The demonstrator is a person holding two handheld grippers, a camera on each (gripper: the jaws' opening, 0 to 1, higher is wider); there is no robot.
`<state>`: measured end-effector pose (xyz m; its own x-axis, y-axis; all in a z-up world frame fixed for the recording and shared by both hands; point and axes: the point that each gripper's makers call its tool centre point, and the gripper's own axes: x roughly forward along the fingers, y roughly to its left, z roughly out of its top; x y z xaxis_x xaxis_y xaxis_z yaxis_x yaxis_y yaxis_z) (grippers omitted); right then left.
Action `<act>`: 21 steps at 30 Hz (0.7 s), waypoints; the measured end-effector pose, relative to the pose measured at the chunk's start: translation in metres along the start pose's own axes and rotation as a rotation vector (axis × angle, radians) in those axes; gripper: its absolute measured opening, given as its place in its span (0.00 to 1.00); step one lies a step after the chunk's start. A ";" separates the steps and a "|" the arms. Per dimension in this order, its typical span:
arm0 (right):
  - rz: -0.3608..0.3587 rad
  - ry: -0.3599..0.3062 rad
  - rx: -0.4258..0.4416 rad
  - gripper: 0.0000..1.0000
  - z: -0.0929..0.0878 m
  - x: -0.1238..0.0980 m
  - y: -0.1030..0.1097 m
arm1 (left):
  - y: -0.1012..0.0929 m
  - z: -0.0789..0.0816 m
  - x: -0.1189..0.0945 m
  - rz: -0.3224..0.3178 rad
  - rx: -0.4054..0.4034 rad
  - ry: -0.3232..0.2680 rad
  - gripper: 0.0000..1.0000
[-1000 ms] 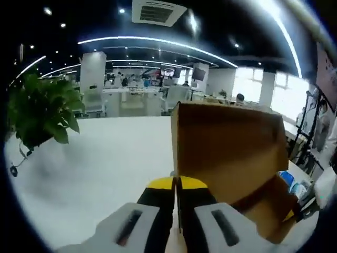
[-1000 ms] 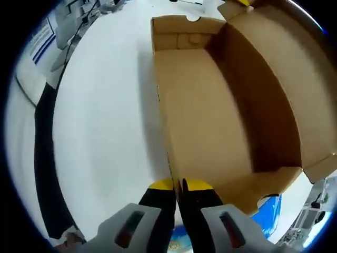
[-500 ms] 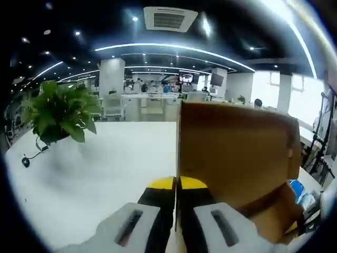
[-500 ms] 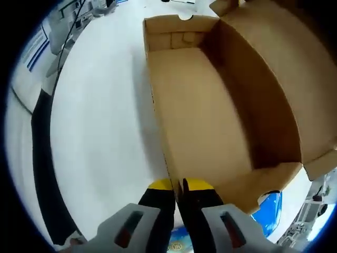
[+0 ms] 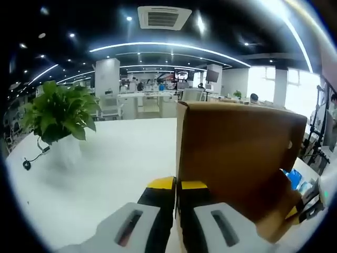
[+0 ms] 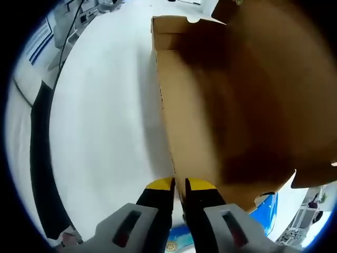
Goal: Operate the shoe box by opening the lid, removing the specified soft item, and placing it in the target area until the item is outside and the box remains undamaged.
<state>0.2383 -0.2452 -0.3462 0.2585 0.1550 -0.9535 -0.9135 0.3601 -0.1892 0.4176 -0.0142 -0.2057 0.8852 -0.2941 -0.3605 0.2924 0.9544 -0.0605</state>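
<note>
The brown cardboard shoe box lies on the white table. My right gripper is shut on the top edge of the box's long side wall. The lid hangs blurred over the opening and hides most of the inside. In the left gripper view the lid stands as a brown panel on the right, and my left gripper is shut on its left edge. A blue packet lies on the table beside the box's near end, and the blue packet also peeks out past the lid.
A potted green plant in a white pot stands on the table at the left, with a black cable beside it. Desks and pillars of an office lie beyond. The table's dark edge runs along the left in the right gripper view.
The lid has swung down over the box opening, covering the bare inside that showed before. Both grippers keep their hold; the left view has shifted slightly.
</note>
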 end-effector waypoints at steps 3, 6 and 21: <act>-0.008 -0.004 -0.019 0.08 0.001 0.000 0.000 | -0.001 0.000 0.000 0.000 0.002 -0.003 0.00; -0.023 -0.008 -0.026 0.09 0.000 0.000 -0.002 | -0.002 -0.001 -0.001 -0.003 0.015 -0.002 0.00; -0.259 -0.158 -0.053 0.35 0.014 -0.015 -0.010 | -0.006 -0.010 -0.010 -0.002 0.032 0.013 0.00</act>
<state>0.2481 -0.2384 -0.3263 0.5270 0.2068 -0.8243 -0.8247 0.3587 -0.4372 0.4034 -0.0166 -0.2108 0.8799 -0.2952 -0.3723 0.3059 0.9515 -0.0316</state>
